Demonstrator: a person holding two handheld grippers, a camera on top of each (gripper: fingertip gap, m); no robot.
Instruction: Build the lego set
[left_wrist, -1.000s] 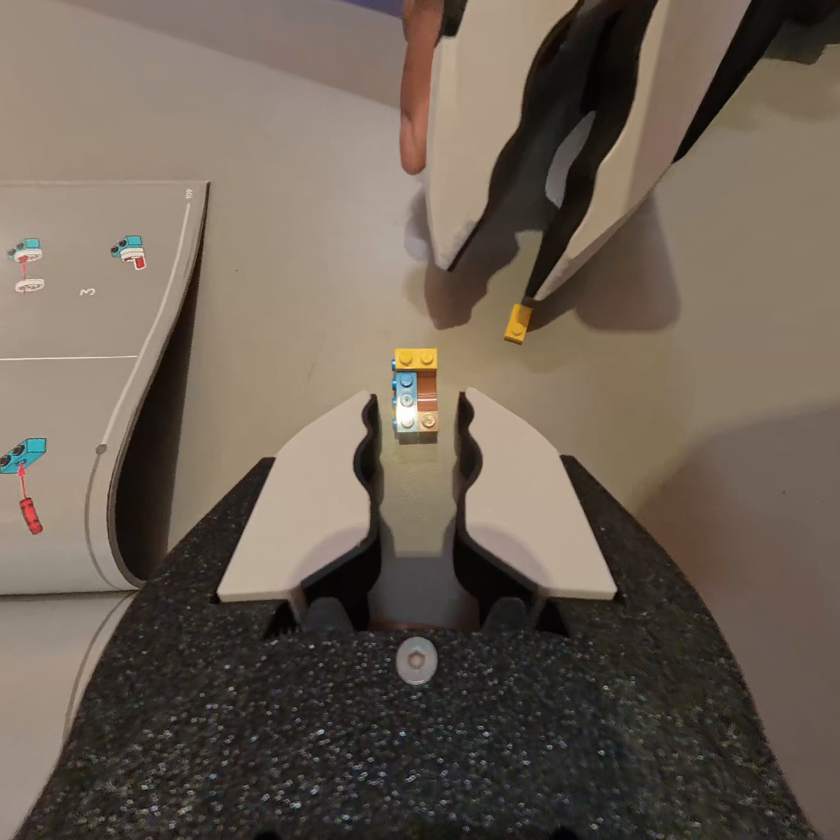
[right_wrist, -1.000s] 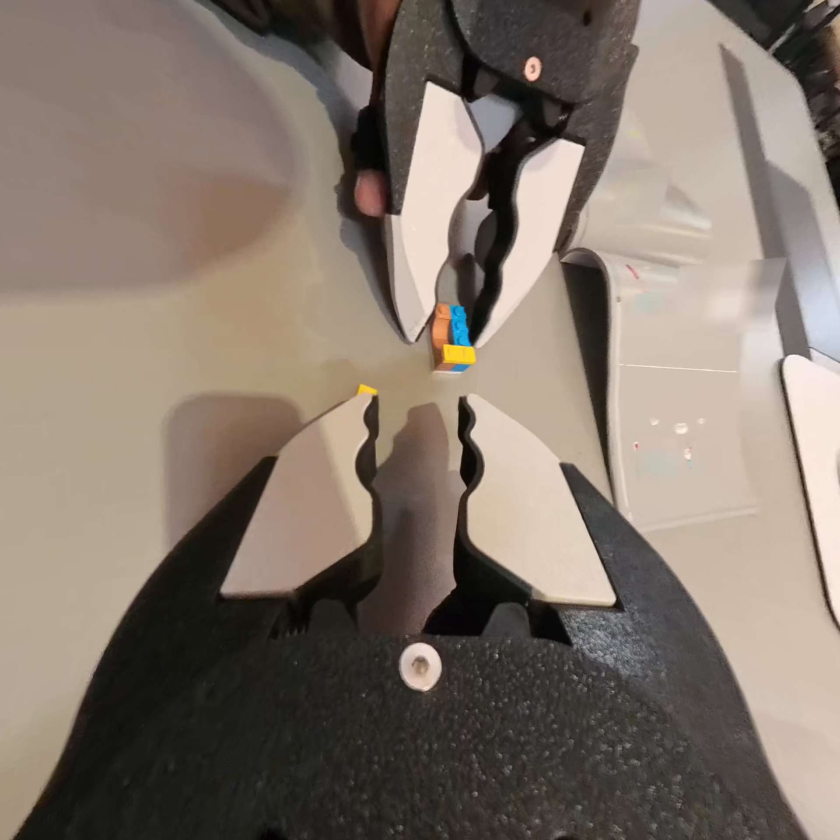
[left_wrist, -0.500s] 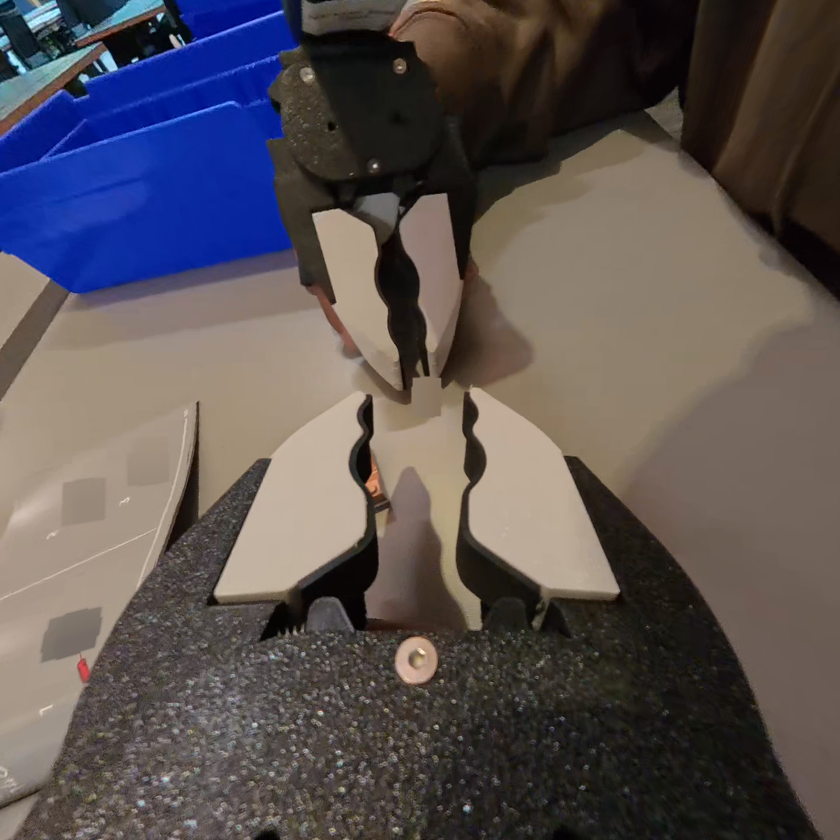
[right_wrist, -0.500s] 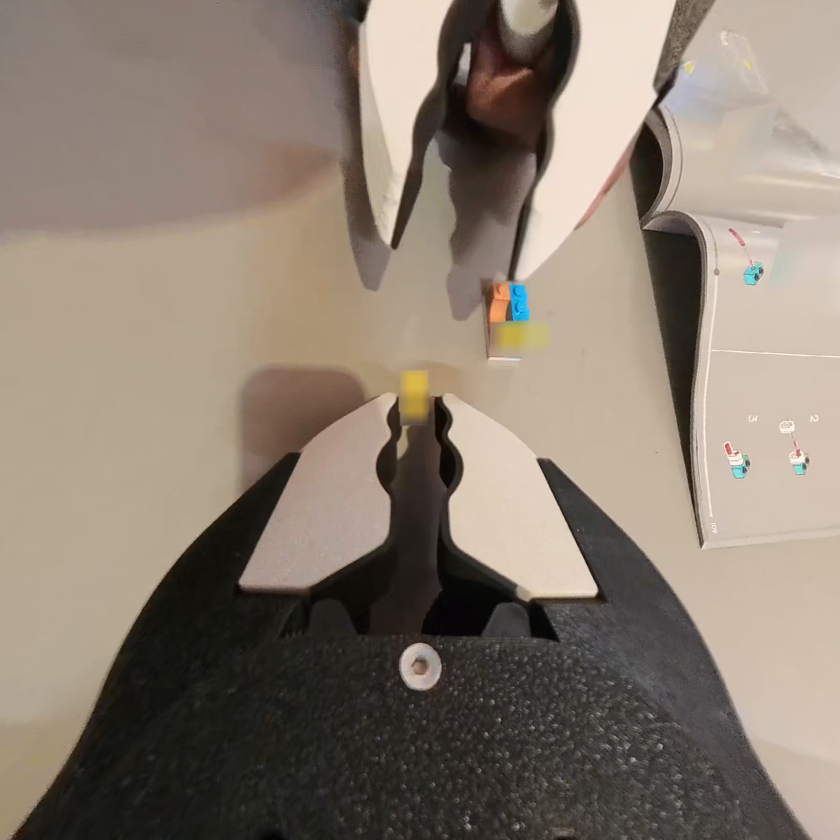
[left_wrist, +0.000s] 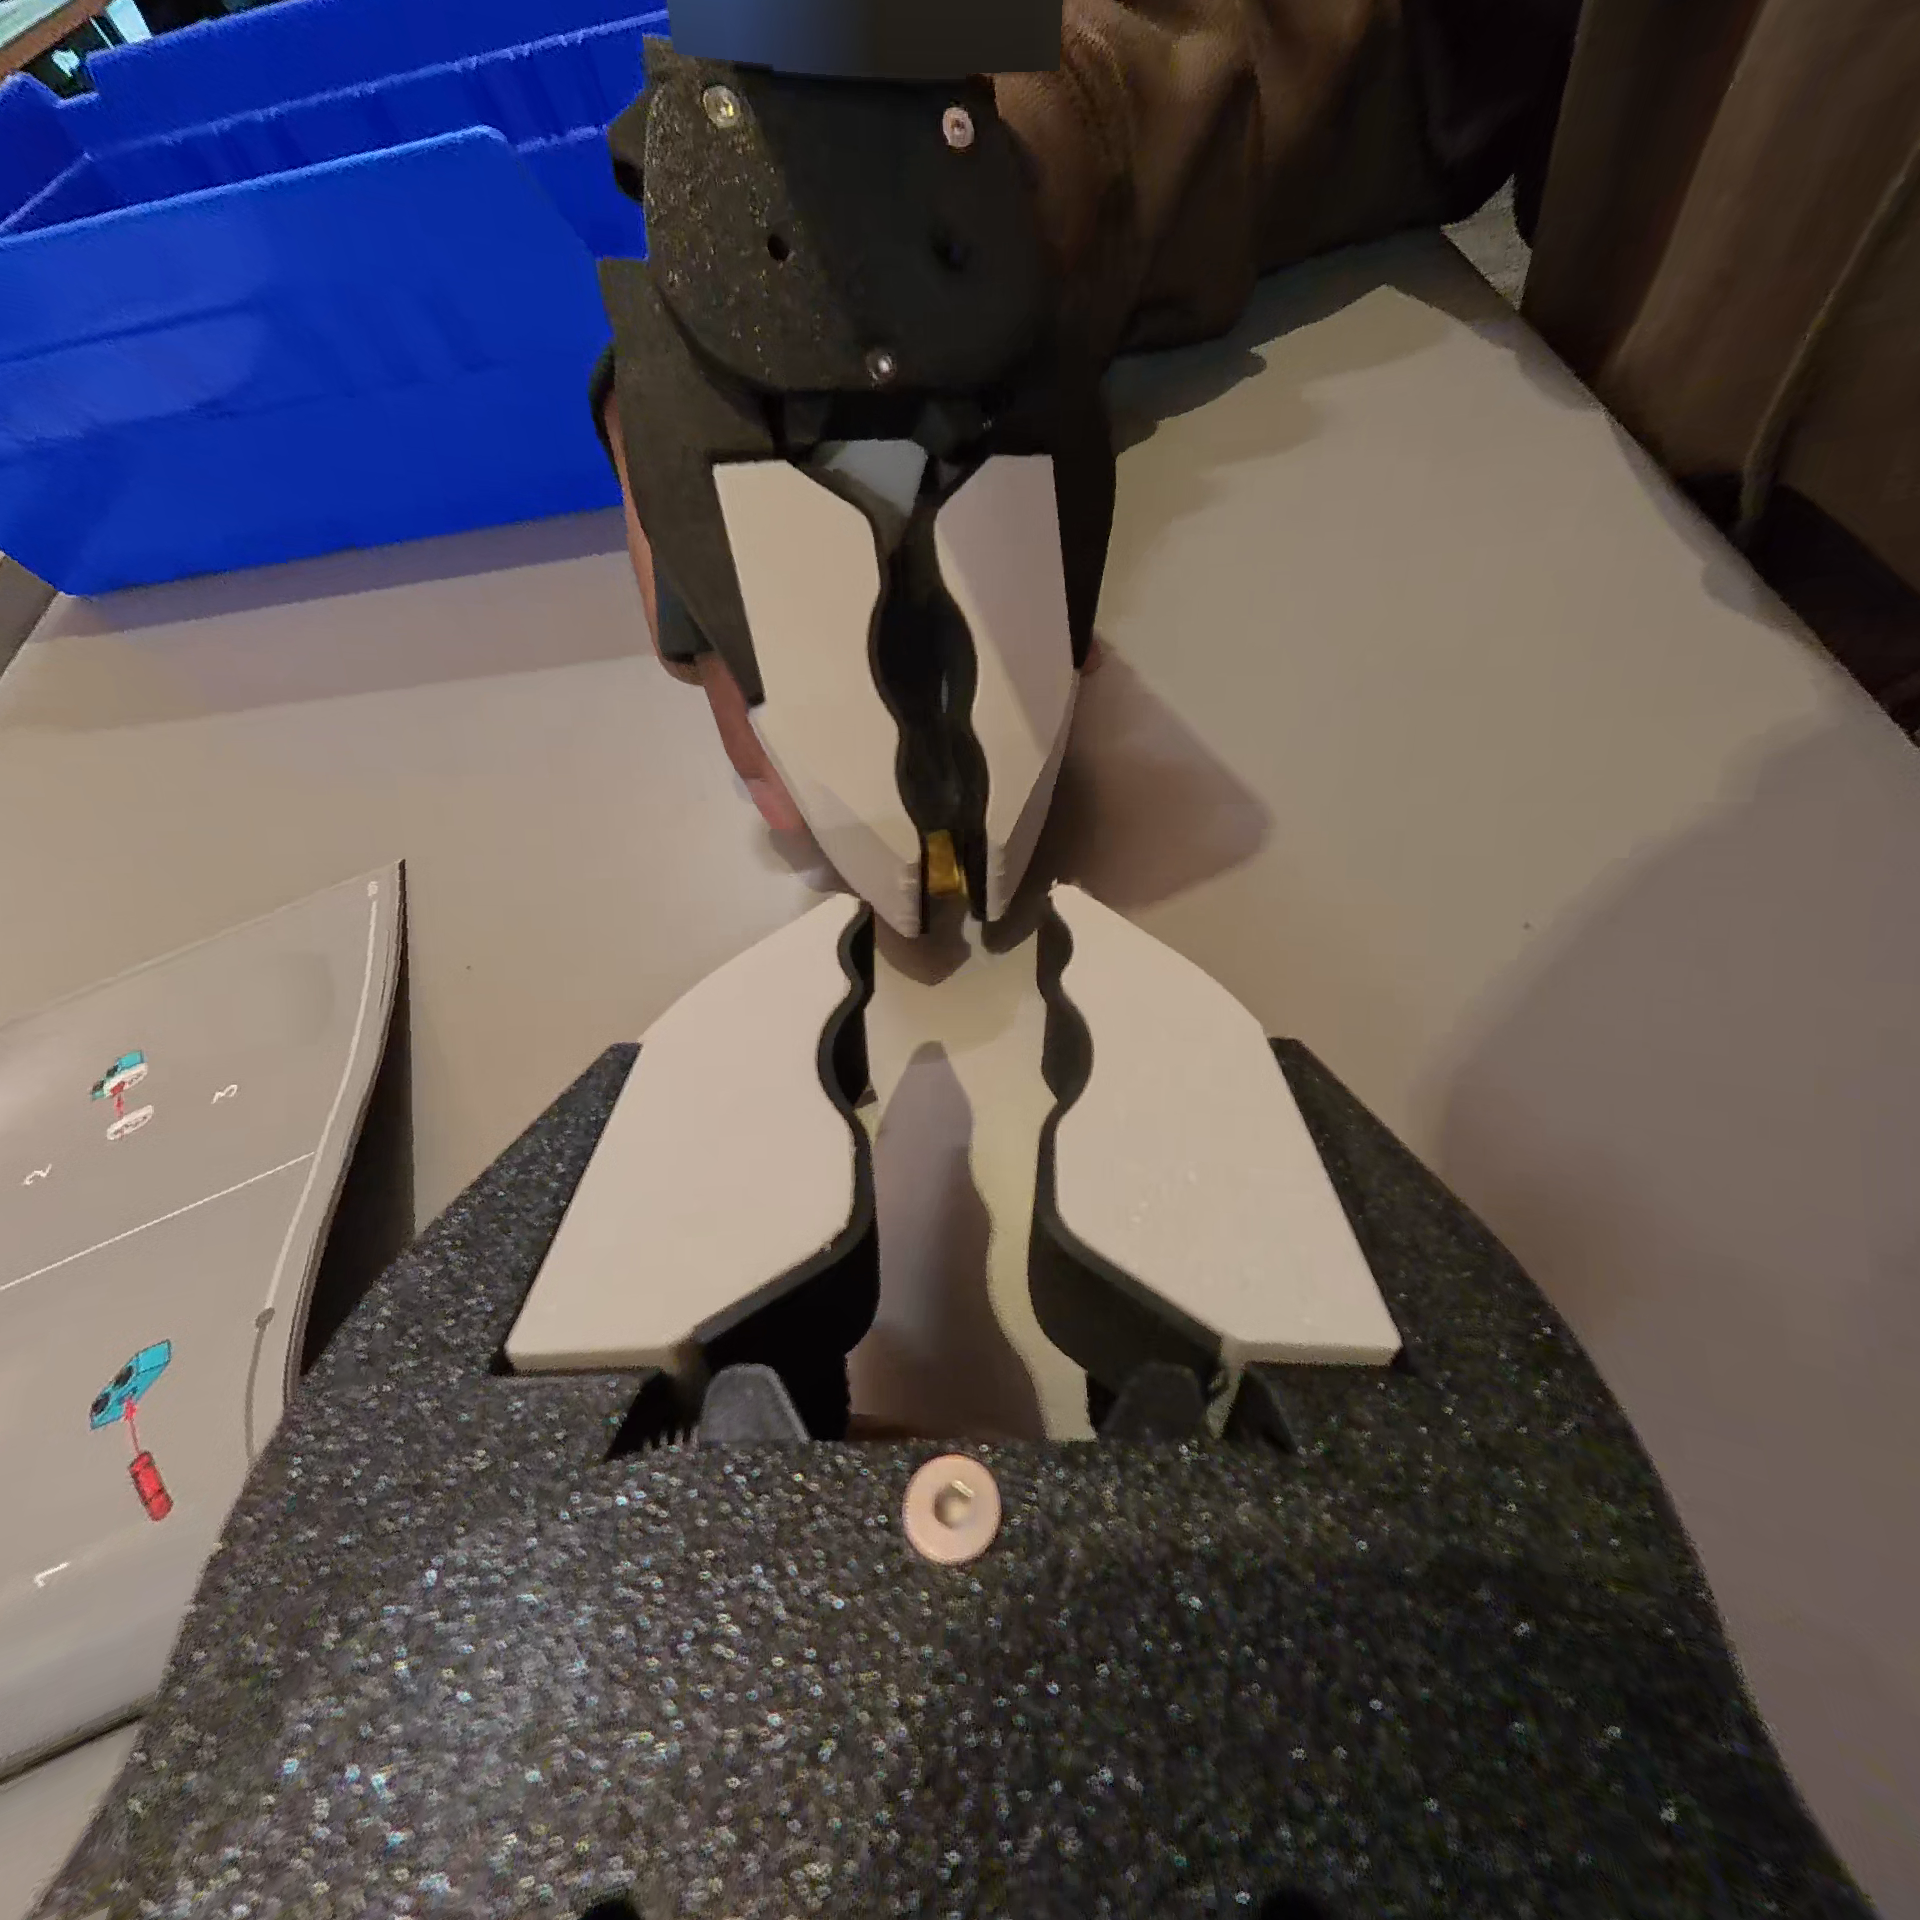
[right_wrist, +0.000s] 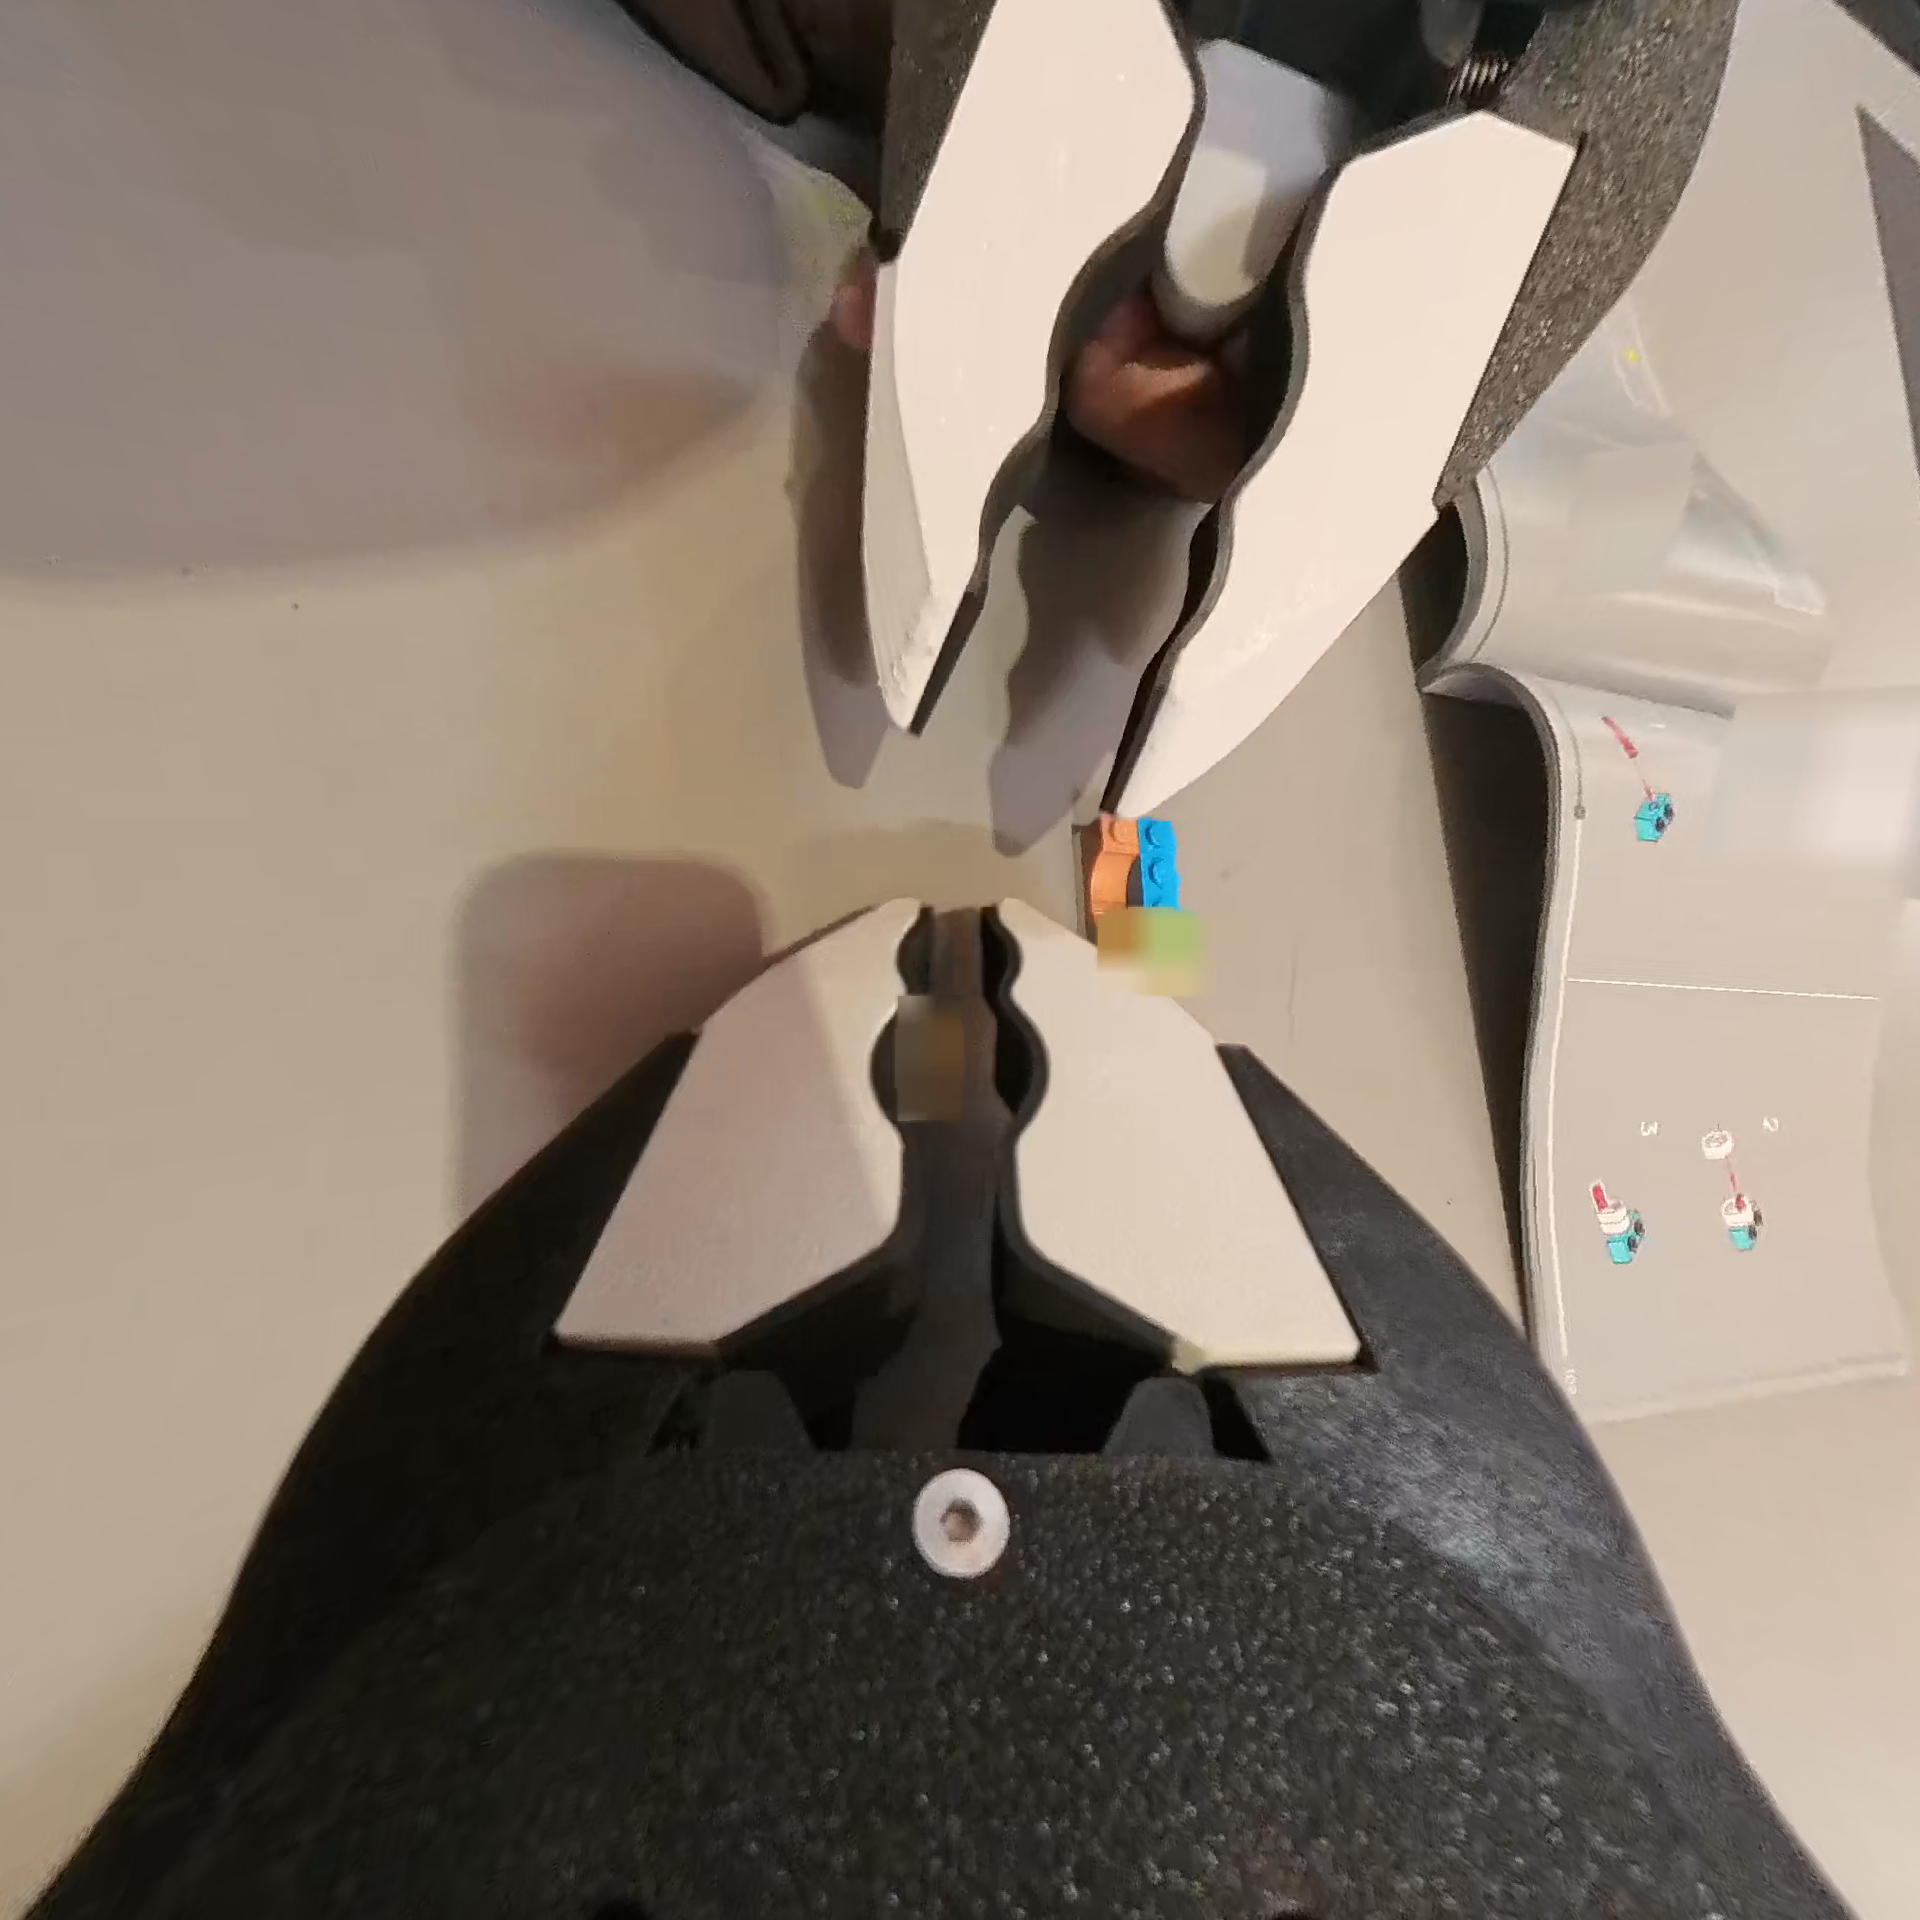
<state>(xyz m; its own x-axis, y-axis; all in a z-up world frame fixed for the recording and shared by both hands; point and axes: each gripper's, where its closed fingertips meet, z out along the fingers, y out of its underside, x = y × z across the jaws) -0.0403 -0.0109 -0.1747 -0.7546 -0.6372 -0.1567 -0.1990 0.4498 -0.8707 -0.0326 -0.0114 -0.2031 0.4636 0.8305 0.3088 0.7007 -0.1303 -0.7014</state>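
My right gripper (right_wrist: 956, 920) is shut on a small yellow lego piece (right_wrist: 930, 1049), blurred between its fingers. In the left wrist view the right gripper (left_wrist: 951, 904) points at me tip to tip, with the yellow piece (left_wrist: 943, 868) pinched at its fingertips. A small build of brown, blue and yellow bricks (right_wrist: 1138, 883) lies on the table just right of my right fingertips. My left gripper (left_wrist: 956, 935) is open and empty. In the right wrist view the left gripper (right_wrist: 1013, 758) hovers just above and behind the build. The build is hidden in the left wrist view.
The open instruction booklet (left_wrist: 187, 1195) lies left of the left gripper; it also shows in the right wrist view (right_wrist: 1714, 1091). Blue bins (left_wrist: 260, 343) stand at the far left. A person's brown sleeve (left_wrist: 1195, 156) is behind the right gripper. The table (left_wrist: 1455, 727) is beige. The grippers are tip to tip, or close to it.
My right gripper closed on the yellow piece and now holds it. My left gripper tilted up from looking down on the build and stayed open; the two grippers came tip to tip.
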